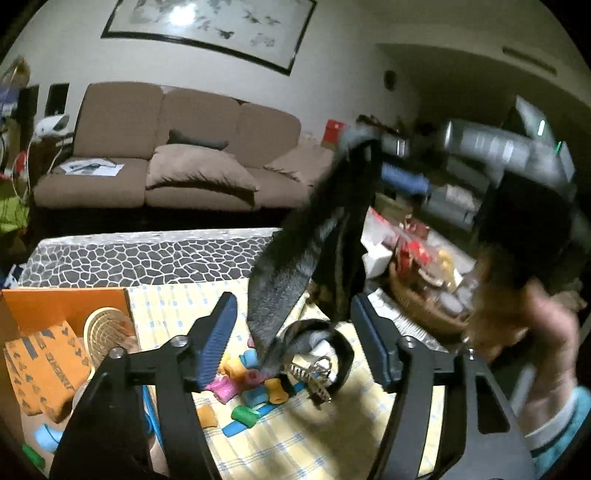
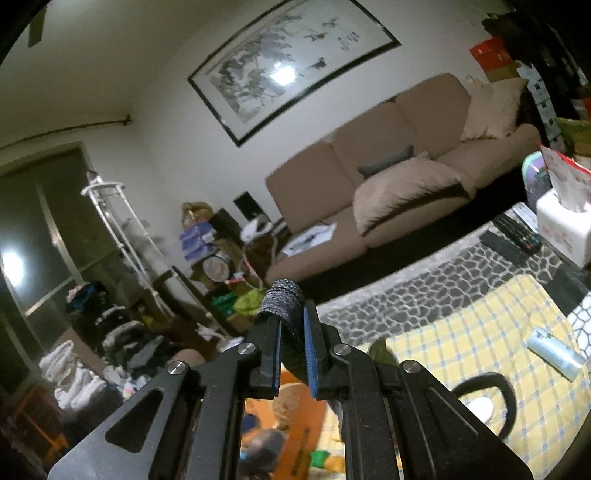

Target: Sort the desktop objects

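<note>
Dim indoor light, w/ lamp glare on the framed picture (image 1: 207,26) glass. Heavy fisheye bend, black corners. Right gripper (image 1: 369,147) motion-blurred in left view.

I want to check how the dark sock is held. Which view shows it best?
The left wrist view: the dark sock hangs full length from the right gripper. The right wrist view shows only its pinched top between shut jaws.

Dark knit sock (image 1: 295,254) – hanging limp, pinched at top
</note>
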Demonstrator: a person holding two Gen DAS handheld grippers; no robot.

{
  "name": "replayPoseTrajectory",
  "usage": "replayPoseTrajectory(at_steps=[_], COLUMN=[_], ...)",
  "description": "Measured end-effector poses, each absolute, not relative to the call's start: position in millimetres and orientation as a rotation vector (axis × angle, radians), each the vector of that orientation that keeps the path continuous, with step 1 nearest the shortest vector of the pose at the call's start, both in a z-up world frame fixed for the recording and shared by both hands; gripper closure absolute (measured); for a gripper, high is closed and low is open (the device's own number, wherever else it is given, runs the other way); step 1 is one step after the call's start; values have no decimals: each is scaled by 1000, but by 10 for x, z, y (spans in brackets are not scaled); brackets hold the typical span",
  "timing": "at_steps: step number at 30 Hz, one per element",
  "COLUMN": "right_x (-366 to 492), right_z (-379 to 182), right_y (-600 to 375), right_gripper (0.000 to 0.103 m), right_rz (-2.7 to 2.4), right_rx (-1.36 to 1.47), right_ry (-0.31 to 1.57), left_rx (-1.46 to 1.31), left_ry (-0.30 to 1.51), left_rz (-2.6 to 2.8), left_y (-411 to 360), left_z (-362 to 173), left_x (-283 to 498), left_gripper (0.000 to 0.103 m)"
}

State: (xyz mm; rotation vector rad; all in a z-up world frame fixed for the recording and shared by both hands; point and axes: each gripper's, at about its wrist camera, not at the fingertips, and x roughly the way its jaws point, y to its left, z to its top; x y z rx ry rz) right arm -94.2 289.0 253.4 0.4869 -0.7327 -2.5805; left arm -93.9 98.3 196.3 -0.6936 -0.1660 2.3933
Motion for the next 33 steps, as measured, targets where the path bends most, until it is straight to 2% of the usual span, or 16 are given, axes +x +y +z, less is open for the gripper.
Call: replayPoseTrajectory(at_steps=[4, 9, 10, 11, 13, 26, 33], right_x=[-869, -825, -820, -807, -784, -689, -751], right_z=[2695, 2808, 2824, 2845, 2890, 3072, 3019], right_y=[2756, 2551, 2517, 2474, 2409, 2167, 1798], right_gripper=[92, 92, 92, 92, 92, 92, 92], right_rz=[-2555, -2514, -2501, -2487, -2473, -2426, -2359], right_rx=[448, 438, 438, 436, 428, 356, 391], right_ry=[-728, -694, -692, -690, -682, -675, -667], left_rx=[-694, -666, -661, -672, -682, -562, -544], left_ry=[-100, -35, -47, -73, -109, -370, -596], left_rz=[2424, 2478, 2472, 2455, 2442, 2499, 2518], left_y=[1065, 1113, 1104, 1076, 1023, 228, -467], left_z=[1892, 1853, 1851, 1860, 1871, 2177, 2155], left_x=[-938, -906, -929, -961, -963, -986, -1091], left_gripper=[33, 35, 52, 75, 88, 92, 92])
